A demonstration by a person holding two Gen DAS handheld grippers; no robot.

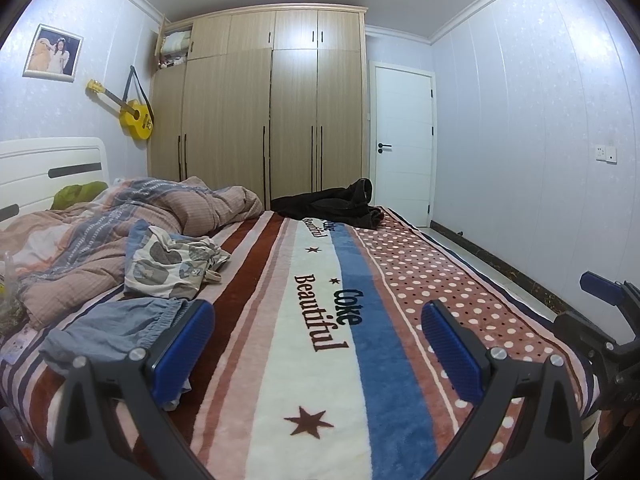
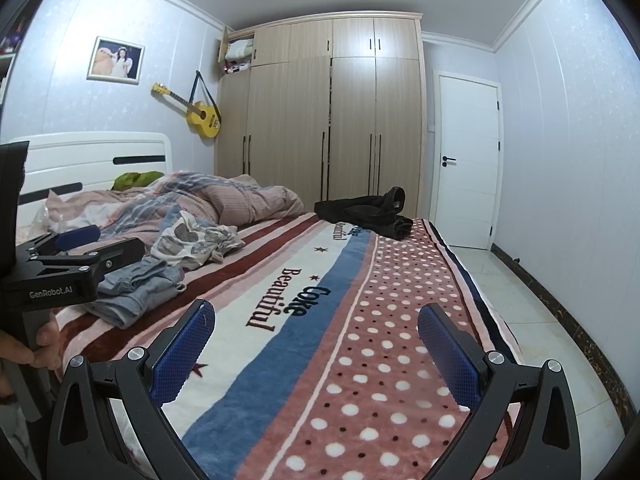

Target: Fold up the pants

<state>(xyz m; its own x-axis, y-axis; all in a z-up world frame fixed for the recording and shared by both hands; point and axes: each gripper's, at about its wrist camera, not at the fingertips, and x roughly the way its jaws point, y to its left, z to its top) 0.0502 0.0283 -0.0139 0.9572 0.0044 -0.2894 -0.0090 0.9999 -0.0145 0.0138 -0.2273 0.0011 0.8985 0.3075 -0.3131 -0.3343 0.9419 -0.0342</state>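
Observation:
Light blue-grey pants [image 1: 116, 330] lie crumpled on the striped blanket [image 1: 312, 360] at the near left of the bed; they also show in the right wrist view [image 2: 136, 286]. My left gripper [image 1: 318, 344] is open and empty, its left finger just beside the pants. My right gripper [image 2: 316, 348] is open and empty above the blanket, to the right of the pants. A dark garment [image 1: 336, 204] lies bunched at the bed's far end [image 2: 368, 210].
A patterned white cloth [image 1: 172, 262] and a pink quilt [image 1: 160, 212] lie at the left. A wooden wardrobe [image 1: 260, 112] and a white door [image 1: 402, 140] stand behind the bed. Tiled floor [image 2: 528, 320] runs along the right side.

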